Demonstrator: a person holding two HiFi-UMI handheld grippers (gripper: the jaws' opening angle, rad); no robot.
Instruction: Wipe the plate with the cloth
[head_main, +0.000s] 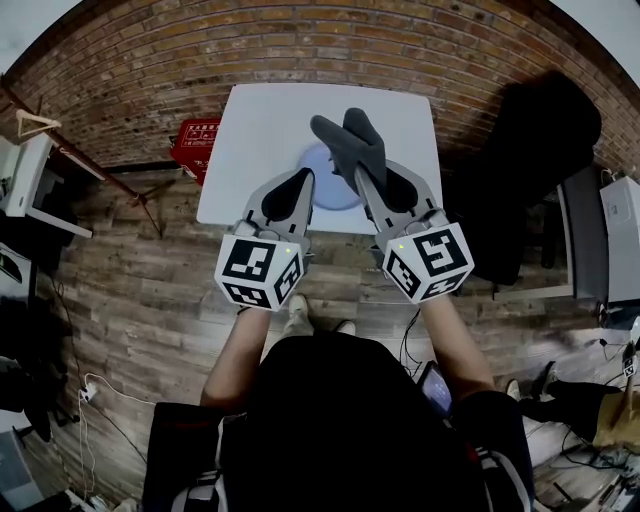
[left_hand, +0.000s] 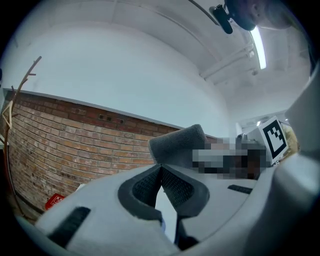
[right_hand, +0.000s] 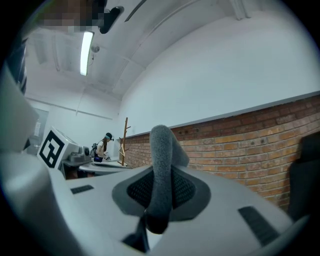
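Note:
A pale blue plate (head_main: 322, 190) lies on the white table (head_main: 262, 130) in the head view. My right gripper (head_main: 360, 176) is shut on a folded grey cloth (head_main: 348, 140), which sticks out past its tips above the plate. In the right gripper view the grey cloth (right_hand: 162, 165) stands pinched between the dark pads. My left gripper (head_main: 304, 177) is shut with nothing in it, its tips over the plate's left edge. In the left gripper view its pads (left_hand: 147, 187) meet, and the cloth (left_hand: 177, 143) shows just beyond them.
A red box (head_main: 193, 148) lies on the wooden floor left of the table. A brick wall (head_main: 150, 70) runs behind the table. A black chair (head_main: 535, 150) stands to the right. White furniture (head_main: 22, 180) is at the far left.

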